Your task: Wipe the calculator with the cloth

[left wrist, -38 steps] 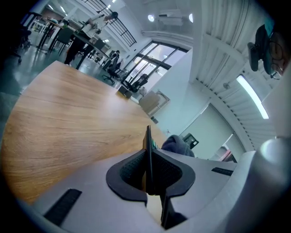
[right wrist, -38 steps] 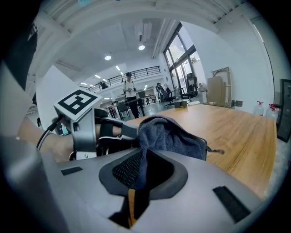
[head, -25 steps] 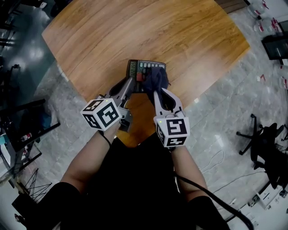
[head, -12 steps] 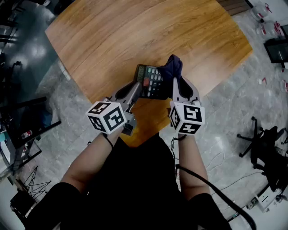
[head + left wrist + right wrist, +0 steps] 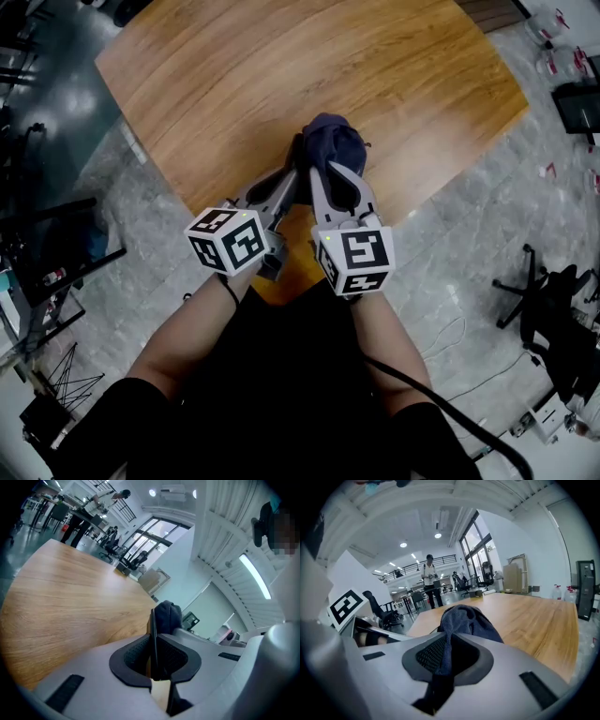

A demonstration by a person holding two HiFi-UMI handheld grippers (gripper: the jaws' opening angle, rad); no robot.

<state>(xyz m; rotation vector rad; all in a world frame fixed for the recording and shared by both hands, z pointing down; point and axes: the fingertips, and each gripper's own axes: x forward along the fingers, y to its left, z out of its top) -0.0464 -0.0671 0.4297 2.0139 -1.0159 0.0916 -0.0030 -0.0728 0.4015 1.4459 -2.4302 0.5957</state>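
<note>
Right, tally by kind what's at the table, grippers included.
Grippers: 2, left gripper and right gripper
Cloth: 1
Calculator: 1
Total: 4

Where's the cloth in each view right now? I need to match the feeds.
Head view: dark blue cloth at picture centre, near the wooden table's front edge.
Left gripper view: centre, peeking behind the calculator edge held by the left gripper.
Right gripper view: centre, pinched by the right gripper.
Shared landmark: the wooden table.
</note>
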